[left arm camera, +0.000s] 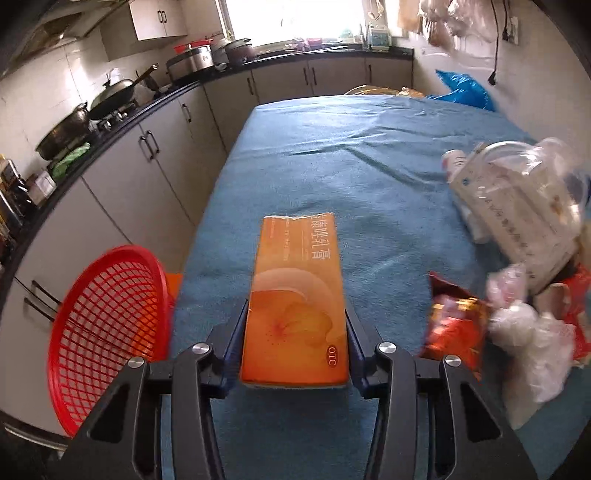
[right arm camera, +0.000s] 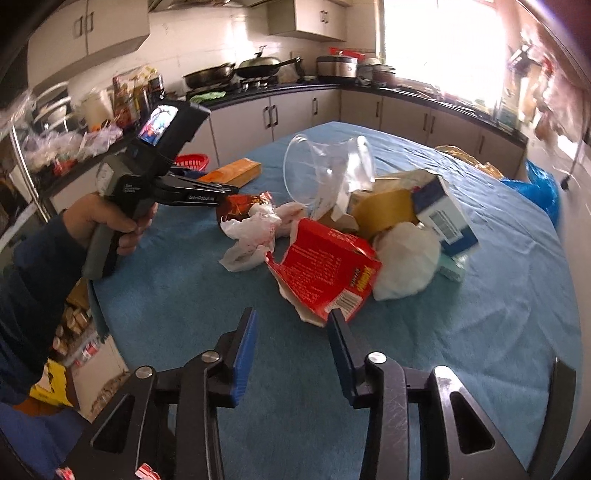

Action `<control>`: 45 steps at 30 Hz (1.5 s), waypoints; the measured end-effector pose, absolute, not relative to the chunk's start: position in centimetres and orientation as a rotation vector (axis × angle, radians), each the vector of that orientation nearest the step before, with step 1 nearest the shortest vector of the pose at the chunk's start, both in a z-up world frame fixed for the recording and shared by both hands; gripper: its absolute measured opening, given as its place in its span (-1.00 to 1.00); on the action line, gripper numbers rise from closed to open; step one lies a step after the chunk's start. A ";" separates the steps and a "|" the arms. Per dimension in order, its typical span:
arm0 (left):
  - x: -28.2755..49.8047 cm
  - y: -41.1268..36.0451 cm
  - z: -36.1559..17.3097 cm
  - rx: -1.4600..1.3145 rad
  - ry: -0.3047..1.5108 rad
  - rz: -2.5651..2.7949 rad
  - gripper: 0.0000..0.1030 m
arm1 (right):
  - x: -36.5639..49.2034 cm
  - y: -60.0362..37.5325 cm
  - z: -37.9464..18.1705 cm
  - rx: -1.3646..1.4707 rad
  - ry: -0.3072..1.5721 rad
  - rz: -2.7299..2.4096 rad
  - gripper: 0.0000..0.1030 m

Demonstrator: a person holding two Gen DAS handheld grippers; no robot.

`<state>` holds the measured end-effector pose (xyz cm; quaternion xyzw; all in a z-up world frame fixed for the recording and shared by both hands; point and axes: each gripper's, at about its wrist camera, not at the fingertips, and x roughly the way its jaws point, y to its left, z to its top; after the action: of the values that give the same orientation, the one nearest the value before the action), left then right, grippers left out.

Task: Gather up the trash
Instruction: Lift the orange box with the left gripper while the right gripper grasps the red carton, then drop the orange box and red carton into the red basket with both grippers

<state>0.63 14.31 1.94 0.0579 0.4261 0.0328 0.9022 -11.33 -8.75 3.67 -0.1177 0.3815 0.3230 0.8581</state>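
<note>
Two claws — left claw [left arm camera: 295, 328] grips orange box [left arm camera: 297, 299] marked "OTC"; right claw [right arm camera: 291, 339] gapes, empty.

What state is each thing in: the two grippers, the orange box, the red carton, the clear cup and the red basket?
Left gripper: shut on the orange box.
Orange box: held between the jaws.
Right gripper: open, empty.
Red carton: torn open, lying flat.
Clear cup: tipped over, empty.
Red basket: tilted beside the table.

A lived-in home kitchen: grey cabinet doors [left arm camera: 162, 173] under a dark tabletop [left arm camera: 122, 118], a steel wok [right arm camera: 267, 66] on the gas stove [right arm camera: 255, 83], a silver rice cooker [left arm camera: 192, 59] by the bright window [left arm camera: 291, 18].
</note>
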 end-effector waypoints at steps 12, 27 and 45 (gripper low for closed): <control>-5.3 13.7 3.6 -0.011 0.780 0.016 -0.11 | -8.7 -4.4 0.7 -0.458 0.808 0.635 -0.78; -9.9 12.9 5.6 -0.084 0.660 -0.005 -0.11 | -9.6 -9.0 6.1 -0.034 0.777 0.725 -0.95; -11.4 15.6 7.7 -0.100 0.612 0.063 -0.11 | -8.2 -6.3 9.6 0.102 0.767 0.838 -0.96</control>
<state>-11.37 15.55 7.72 -0.0493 0.3012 0.0310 0.9518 -8.16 -6.33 9.56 0.0483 0.3633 0.3965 0.8417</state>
